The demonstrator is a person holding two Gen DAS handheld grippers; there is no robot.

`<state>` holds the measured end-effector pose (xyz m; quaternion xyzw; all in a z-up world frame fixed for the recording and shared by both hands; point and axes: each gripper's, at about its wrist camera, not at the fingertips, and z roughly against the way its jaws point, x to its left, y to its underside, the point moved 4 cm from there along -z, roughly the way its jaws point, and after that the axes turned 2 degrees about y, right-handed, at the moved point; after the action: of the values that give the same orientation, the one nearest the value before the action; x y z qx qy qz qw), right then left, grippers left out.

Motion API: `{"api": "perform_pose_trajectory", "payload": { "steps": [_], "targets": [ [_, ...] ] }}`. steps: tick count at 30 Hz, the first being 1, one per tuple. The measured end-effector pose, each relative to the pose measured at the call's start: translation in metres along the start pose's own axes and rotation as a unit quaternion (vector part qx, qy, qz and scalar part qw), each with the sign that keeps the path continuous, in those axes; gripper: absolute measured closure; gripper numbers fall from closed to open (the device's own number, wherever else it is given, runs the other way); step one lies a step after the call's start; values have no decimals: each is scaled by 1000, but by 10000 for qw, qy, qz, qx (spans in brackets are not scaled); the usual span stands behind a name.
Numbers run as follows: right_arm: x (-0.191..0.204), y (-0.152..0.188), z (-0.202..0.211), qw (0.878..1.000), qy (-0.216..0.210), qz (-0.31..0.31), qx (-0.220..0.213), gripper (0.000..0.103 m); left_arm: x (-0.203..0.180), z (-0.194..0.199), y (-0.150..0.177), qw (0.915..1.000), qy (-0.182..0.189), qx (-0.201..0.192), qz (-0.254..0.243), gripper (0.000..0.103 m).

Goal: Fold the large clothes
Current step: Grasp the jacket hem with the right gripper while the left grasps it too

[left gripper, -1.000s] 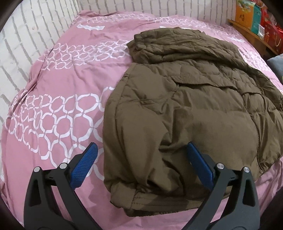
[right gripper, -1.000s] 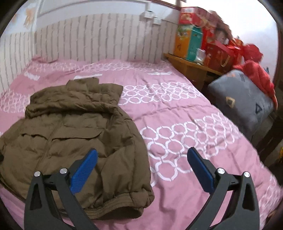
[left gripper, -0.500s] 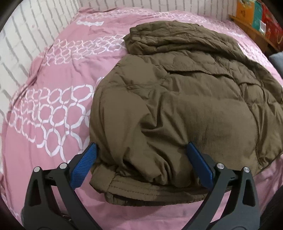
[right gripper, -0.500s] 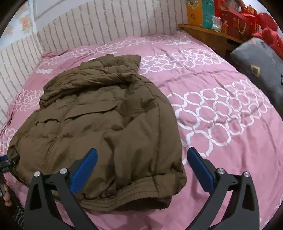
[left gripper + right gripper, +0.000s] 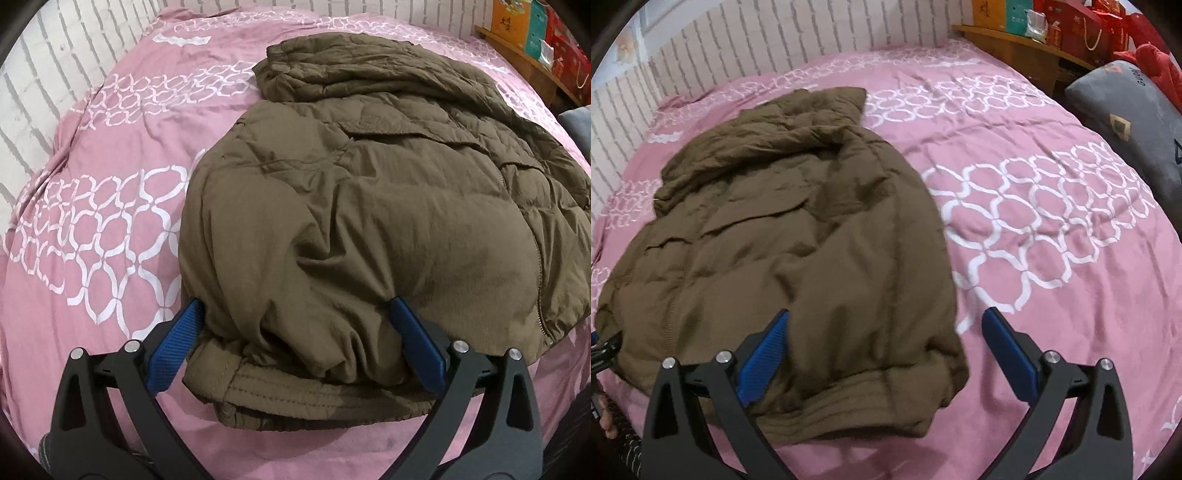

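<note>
Bedding fills both views: a pink bedspread with white ring patterns [image 5: 110, 229] covers the whole mattress, and on it lies the puffy olive-brown quilted jacket [image 5: 369, 206], front up, its ribbed hem towards the cameras and its bunched collar or hood towards the white brick-patterned wall [image 5: 757, 44].

The left gripper [image 5: 295, 325] has its jaws spread wide, with the near-left hem corner of the jacket bulging up between the blue ribbed pads [image 5: 173, 347]. The fabric touches or overlaps both pads, but the jaws are not pressed together on it. The jacket's underside and whatever lies beneath the hem are hidden by the padding.

The right gripper [image 5: 886, 332] is likewise wide open, straddling the jacket's near-right hem corner: its left pad sits over the fabric, its right pad over bare bedspread just beside the jacket's edge. This view is slightly motion-blurred, so the hem stitching is soft.

At the far left edge of the right wrist view, part of the other gripper and some fingers [image 5: 607, 421] are cut off by the frame. A grey cushion [image 5: 1126, 125] and red and orange gift boxes on a wooden shelf [image 5: 1052, 22] sit beside the bed, partly cropped by the fisheye rim; their printing is unreadable.
</note>
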<state>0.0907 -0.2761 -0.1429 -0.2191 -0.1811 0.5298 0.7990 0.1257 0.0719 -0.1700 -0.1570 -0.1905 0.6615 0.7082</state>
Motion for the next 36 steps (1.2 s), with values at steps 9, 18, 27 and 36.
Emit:
{"api": "perform_pose_trajectory", "payload": {
  "steps": [9, 18, 27, 36],
  "targets": [
    [41, 7, -22, 9955, -412, 806, 286, 64, 10, 24, -26, 9973, -387, -541, -306, 3],
    [39, 3, -18, 9958, -561, 712, 146, 75, 44, -1, -34, 9980, -521, -91, -332, 3],
    [42, 2, -19, 9957, -421, 810, 133, 75, 39, -7, -34, 9983, -407, -42, -408, 3],
    [42, 2, -21, 9961, -449, 750, 150, 74, 35, -25, -28, 9987, -85, 282, -410, 4]
  ]
}}
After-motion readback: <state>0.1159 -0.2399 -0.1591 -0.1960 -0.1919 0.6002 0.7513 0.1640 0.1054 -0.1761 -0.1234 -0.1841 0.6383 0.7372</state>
